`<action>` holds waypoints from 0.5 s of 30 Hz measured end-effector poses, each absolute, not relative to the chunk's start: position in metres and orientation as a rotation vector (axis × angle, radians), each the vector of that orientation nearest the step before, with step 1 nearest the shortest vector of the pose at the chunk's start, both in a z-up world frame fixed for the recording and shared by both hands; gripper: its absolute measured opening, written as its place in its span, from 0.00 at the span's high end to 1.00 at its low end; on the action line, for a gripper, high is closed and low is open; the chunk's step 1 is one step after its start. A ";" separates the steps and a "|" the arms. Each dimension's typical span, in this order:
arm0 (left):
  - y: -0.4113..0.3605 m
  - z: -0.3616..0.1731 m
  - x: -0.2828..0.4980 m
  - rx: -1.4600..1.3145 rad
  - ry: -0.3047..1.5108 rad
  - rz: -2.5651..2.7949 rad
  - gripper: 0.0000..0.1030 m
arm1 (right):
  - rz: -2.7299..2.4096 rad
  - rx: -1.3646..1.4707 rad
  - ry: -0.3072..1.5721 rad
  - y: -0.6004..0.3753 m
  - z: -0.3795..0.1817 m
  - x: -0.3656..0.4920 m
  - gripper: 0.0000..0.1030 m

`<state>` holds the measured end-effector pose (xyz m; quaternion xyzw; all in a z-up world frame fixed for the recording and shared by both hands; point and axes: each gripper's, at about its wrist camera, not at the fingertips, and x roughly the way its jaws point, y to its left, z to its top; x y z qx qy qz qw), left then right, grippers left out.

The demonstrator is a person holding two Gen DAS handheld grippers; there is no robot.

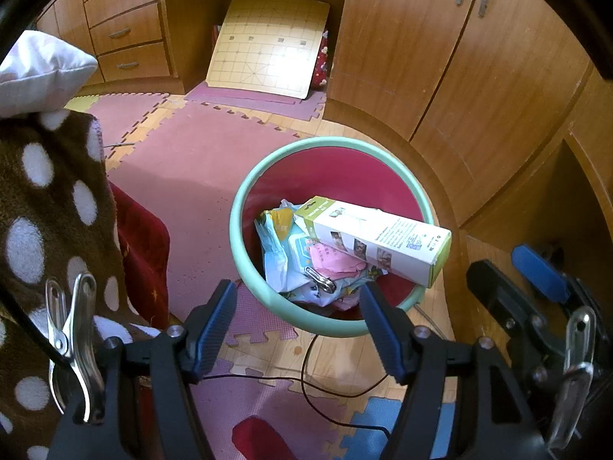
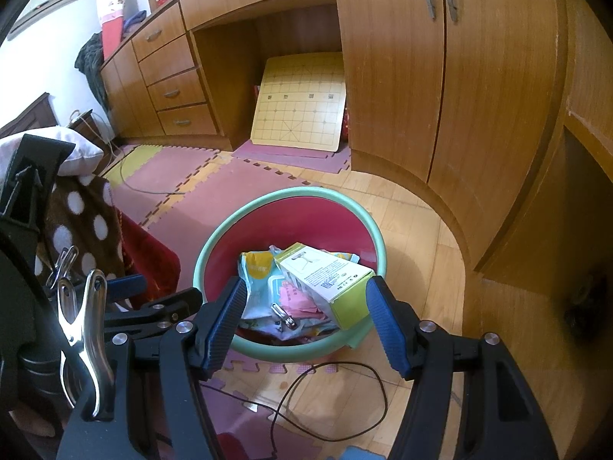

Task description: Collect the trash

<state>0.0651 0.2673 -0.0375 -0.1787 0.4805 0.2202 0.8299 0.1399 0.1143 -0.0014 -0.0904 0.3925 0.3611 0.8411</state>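
A round bin (image 1: 245, 188) with a mint-green rim and a red inside stands on the floor, also in the right wrist view (image 2: 214, 245). In it lie crumpled wrappers (image 1: 283, 245) (image 2: 260, 280), pink paper and a metal clip (image 1: 320, 280) (image 2: 283, 316). A white and green carton (image 1: 379, 241) (image 2: 333, 280) leans across the bin's right rim. My left gripper (image 1: 297, 303) hangs open above the bin's near edge, nothing between its fingers. My right gripper (image 2: 304, 299) is open too, above the bin, and shows at the right edge of the left wrist view (image 1: 509, 272).
Wooden cupboards (image 1: 440, 57) and a desk with drawers (image 2: 172, 88) ring the floor. A board-game board (image 1: 268, 46) leans under the desk. Foam puzzle mats (image 1: 199, 161), a thin black cable (image 2: 329, 402), and a spotted brown blanket (image 1: 46, 211) with a white pillow (image 1: 42, 69) lie at the left.
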 end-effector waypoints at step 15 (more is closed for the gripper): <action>0.268 -0.041 0.066 -0.403 1.032 0.466 0.32 | 0.758 -0.179 0.840 0.115 -0.002 0.140 0.35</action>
